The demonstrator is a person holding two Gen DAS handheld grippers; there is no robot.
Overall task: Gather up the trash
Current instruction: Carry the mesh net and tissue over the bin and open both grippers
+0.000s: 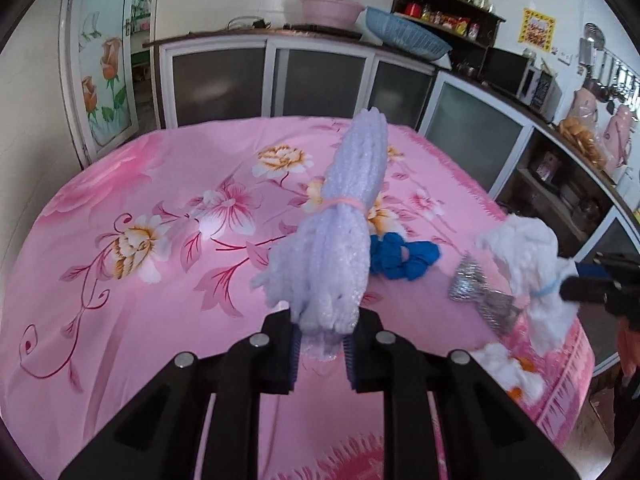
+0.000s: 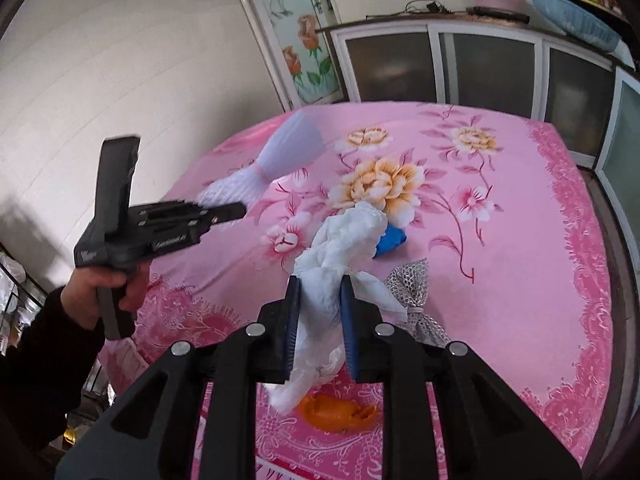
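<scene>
Kitchen cabinets ringed a desk [image 1: 120, 320] under a pink floral cloth. Left tongs [image 1: 322, 354] were clamped on the lower end of a white foam-net bundle [image 1: 340, 216] tied with a pink band, held up off the cloth. Right tongs [image 2: 320, 328] were clamped on a crumpled white tissue wad [image 2: 340, 240], also lifted.

Landmark: blue scrap [image 1: 400, 258] mid-desk. Silver mesh bow [image 1: 476, 292] lay just right of it in the left view; orange peel [image 2: 340, 412] lay nearer the desk's front edge than it, below the right tongs.

Progress, judged: early-to-mid. Two pieces picked up, none binned, no bin visible; blue scrap, mesh bow and peel were left.

Foam bundle looked soft, ribbed, fanned at the top; tissue limp, wrinkled.
</scene>
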